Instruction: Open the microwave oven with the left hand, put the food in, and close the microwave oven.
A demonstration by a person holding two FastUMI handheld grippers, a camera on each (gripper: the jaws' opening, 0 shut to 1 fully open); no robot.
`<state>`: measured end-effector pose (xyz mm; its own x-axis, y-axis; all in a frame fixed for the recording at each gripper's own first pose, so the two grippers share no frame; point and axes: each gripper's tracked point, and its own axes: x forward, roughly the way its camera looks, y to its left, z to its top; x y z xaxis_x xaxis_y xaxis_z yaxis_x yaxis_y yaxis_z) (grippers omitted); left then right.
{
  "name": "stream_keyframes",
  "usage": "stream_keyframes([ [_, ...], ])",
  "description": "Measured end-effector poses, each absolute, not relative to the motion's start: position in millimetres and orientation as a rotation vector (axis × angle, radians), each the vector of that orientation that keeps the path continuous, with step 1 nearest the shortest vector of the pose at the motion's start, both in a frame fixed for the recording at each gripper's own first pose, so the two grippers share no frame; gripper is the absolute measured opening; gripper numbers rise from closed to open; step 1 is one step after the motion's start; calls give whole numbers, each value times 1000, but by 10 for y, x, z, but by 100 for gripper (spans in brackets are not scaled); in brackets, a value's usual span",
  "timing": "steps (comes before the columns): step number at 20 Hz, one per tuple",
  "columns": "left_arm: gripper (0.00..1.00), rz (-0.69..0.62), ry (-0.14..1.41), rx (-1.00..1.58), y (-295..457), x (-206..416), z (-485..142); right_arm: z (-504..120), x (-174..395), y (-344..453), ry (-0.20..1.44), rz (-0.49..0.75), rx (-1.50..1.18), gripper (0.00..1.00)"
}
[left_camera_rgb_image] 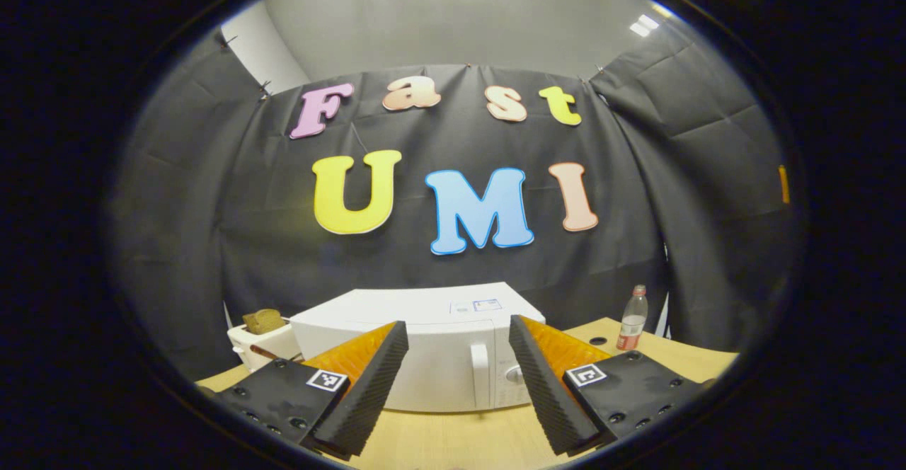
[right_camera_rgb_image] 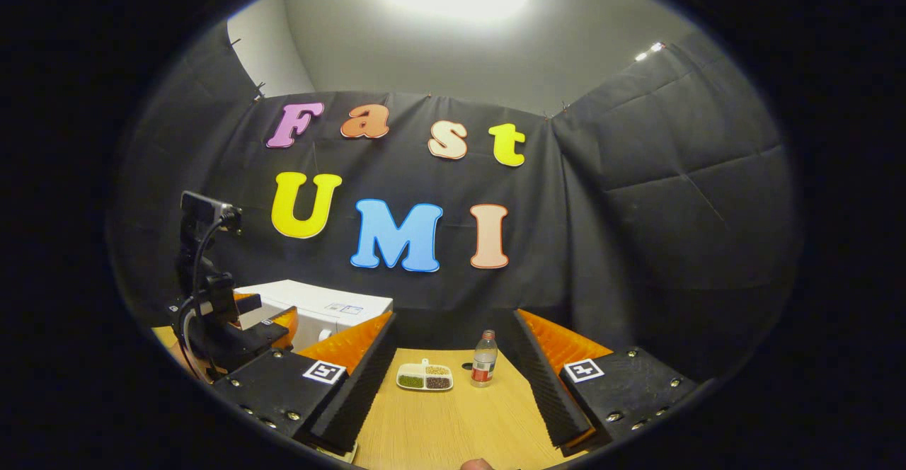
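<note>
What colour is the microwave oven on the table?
White all over, door handle included. The microwave oven shows best in the left gripper view, sitting closed on the wooden table.

White microwave oven (left_camera_rgb_image: pixel 425 357) stands upright on the worktop (left_camera_rgb_image: pixel 453 442), door closed, vertical handle (left_camera_rgb_image: pixel 480 374) beside the control dial; divided food tray (right_camera_rgb_image: pixel 425 376) lies flat

A staged recording booth: black cloth walls (left_camera_rgb_image: pixel 637 194) around a wooden table (right_camera_rgb_image: pixel 453 420).

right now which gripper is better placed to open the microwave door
Left. The left gripper is open and faces the microwave, its door handle between the fingers. The right gripper points at the food tray and bottle.
</note>
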<state>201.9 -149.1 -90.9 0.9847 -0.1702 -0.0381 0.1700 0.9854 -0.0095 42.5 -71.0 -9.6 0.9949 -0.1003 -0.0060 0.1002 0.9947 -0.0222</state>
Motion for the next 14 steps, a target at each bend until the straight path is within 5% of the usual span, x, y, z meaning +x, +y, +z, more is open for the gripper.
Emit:
stream_keyframes([
  [14, 94, -224, 244, -15, -1909, 2838, -2104, -158, 421, -786, 57, -212, -79, 96],
])
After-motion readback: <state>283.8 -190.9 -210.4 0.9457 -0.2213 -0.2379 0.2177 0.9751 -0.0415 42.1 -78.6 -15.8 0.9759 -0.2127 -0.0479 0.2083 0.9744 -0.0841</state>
